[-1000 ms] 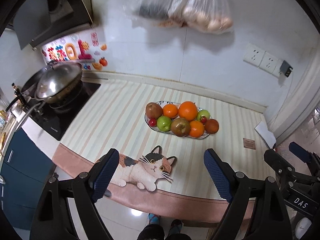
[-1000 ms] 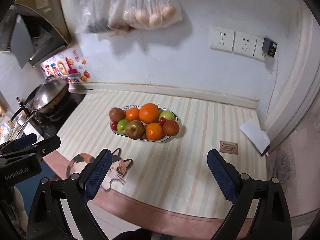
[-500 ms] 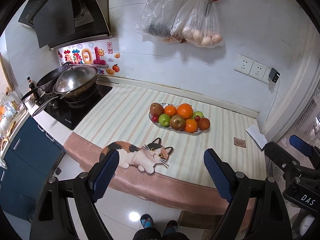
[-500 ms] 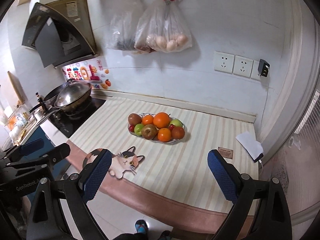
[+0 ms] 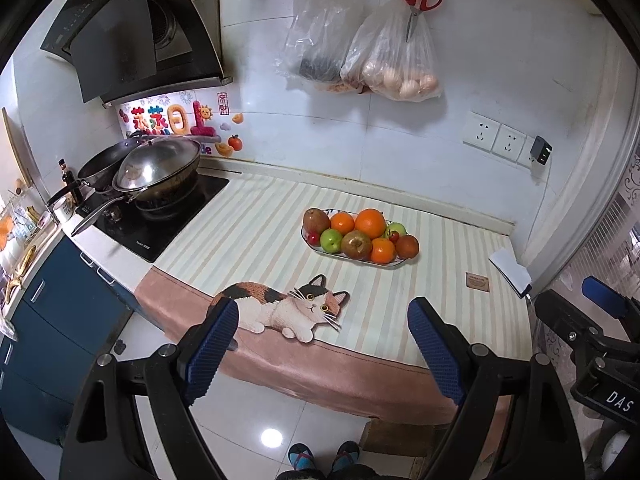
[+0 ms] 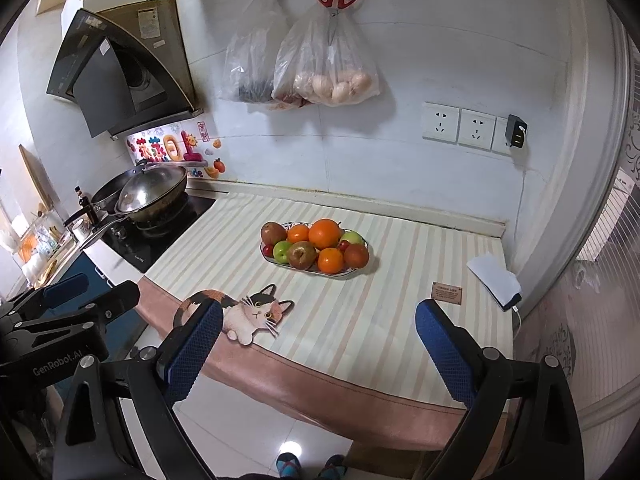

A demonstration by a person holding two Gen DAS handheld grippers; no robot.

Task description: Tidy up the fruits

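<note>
An oval plate (image 5: 362,263) (image 6: 336,275) on the striped counter holds a pile of fruit: oranges (image 5: 370,222) (image 6: 324,233), green apples (image 5: 331,240), brown-red apples (image 5: 356,245) (image 6: 301,255) and small red fruits. My left gripper (image 5: 323,330) is open and empty, held back over the floor in front of the counter. My right gripper (image 6: 320,332) is open and empty too, also short of the counter's front edge. The left gripper shows at the left of the right wrist view, the right one at the right of the left wrist view.
A cat-shaped mat (image 5: 288,308) lies at the counter's front edge. A wok with lid (image 5: 158,168) sits on the hob at left. Bags (image 5: 396,64) and red scissors hang on the wall. A small card (image 5: 477,282) and a white pad (image 5: 510,272) lie at right.
Both grippers have pulled back and up from the counter; the plate of fruit now looks smaller and farther away. Both stay open.
</note>
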